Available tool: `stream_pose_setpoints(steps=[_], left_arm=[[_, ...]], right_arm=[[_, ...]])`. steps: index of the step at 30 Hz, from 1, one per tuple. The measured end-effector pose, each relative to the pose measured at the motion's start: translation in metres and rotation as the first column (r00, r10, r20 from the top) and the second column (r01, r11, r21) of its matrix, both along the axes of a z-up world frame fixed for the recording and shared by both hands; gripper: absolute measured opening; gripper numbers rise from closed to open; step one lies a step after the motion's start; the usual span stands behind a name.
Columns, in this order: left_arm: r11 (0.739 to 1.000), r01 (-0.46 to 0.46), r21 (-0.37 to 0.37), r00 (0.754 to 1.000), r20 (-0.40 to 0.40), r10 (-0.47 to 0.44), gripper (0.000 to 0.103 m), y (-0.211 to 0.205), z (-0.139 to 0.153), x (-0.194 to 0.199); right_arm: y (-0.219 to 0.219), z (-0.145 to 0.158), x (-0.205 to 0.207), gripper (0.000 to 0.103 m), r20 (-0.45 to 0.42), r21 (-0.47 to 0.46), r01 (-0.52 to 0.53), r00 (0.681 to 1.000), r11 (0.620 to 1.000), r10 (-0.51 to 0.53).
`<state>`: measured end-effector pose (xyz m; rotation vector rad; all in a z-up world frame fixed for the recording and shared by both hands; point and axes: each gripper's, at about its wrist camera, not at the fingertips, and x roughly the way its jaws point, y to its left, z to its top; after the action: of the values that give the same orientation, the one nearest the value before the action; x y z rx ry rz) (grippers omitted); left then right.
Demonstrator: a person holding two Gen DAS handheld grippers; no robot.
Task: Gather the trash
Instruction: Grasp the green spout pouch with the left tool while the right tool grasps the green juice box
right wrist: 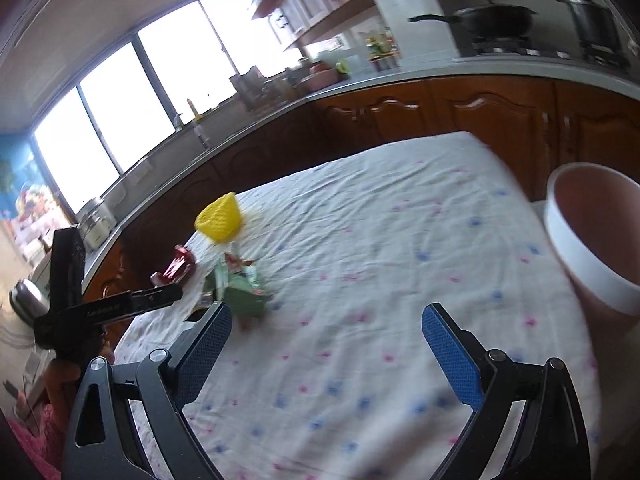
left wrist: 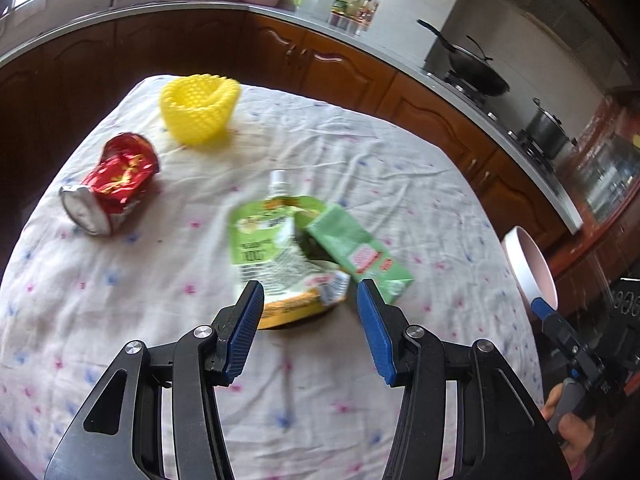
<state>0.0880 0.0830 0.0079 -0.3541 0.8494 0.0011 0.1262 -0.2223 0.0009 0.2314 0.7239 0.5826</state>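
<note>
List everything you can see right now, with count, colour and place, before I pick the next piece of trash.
foam net: 1, yellow, far end of table
crushed can: 1, red, table's left side
drink pouch: 1, green-white, centre
carton: 1, green, overlapping the pouch
bin: 1, pink, white rim, at table's right edge
tablecloth: 1, white floral
wok: 1, black, stove
pot: 1, steel, stove
left gripper: open, empty
right gripper: open, empty

Ahead of the left tool (left wrist: 310, 300) — green pouch (left wrist: 266, 246) and green carton (left wrist: 356, 250), overlapping, just beyond the tips. Further left: crushed red can (left wrist: 114, 186), yellow foam net (left wrist: 198, 108), bare cloth between. Right tool (right wrist: 326, 326) — open table (right wrist: 380, 240) ahead; pink bin (right wrist: 592, 240) close on its right.
</note>
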Motion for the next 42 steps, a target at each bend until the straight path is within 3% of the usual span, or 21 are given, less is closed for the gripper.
stream_pose_setpoints(steps=[9,15,24,30,33,34,35,37,42], left_arm=[[0.999,-0.042,-0.007,0.998,-0.037,0.041,0.051,0.027,-0.013,-0.001],[0.999,-0.049,-0.015,0.997,-0.057,0.048,0.051,0.036,-0.017,0.001],[0.999,-0.034,-0.03,0.997,-0.075,0.032,0.051,0.039,-0.021,0.01],[1.0,-0.018,-0.026,0.996,-0.088,0.015,0.051,0.035,-0.022,0.017],[1.0,-0.015,-0.023,0.996,-0.09,0.013,0.051,0.034,-0.022,0.018],[1.0,-0.013,-0.023,0.996,-0.091,0.011,0.051,0.033,-0.021,0.019],[1.0,-0.008,-0.023,0.996,-0.092,0.006,0.051,0.032,-0.021,0.021],[1.0,0.003,-0.018,0.995,-0.095,-0.004,0.051,0.028,-0.021,0.026],[0.999,0.045,-0.005,0.993,-0.109,-0.045,0.051,0.014,-0.021,0.045]], right_arm=[[0.067,0.0,-0.001,0.097,0.078,-0.127,-0.156,0.983,0.98,0.167],[0.11,-0.008,0.002,0.097,0.111,-0.235,-0.242,0.956,0.941,0.273],[0.151,-0.033,0.02,0.093,0.053,-0.32,-0.314,0.936,0.894,0.348],[0.161,-0.037,0.031,0.082,0.06,-0.339,-0.289,0.943,0.895,0.327],[0.162,-0.041,0.039,0.07,0.04,-0.339,-0.281,0.949,0.898,0.312],[0.161,-0.041,0.041,0.061,0.031,-0.328,-0.285,0.95,0.901,0.311],[0.158,-0.042,0.043,0.045,0.017,-0.306,-0.286,0.952,0.908,0.305],[0.144,-0.043,0.051,0.036,-0.013,-0.237,-0.263,0.963,0.935,0.268],[0.106,-0.038,0.058,0.035,-0.029,-0.144,-0.177,0.984,0.974,0.175]])
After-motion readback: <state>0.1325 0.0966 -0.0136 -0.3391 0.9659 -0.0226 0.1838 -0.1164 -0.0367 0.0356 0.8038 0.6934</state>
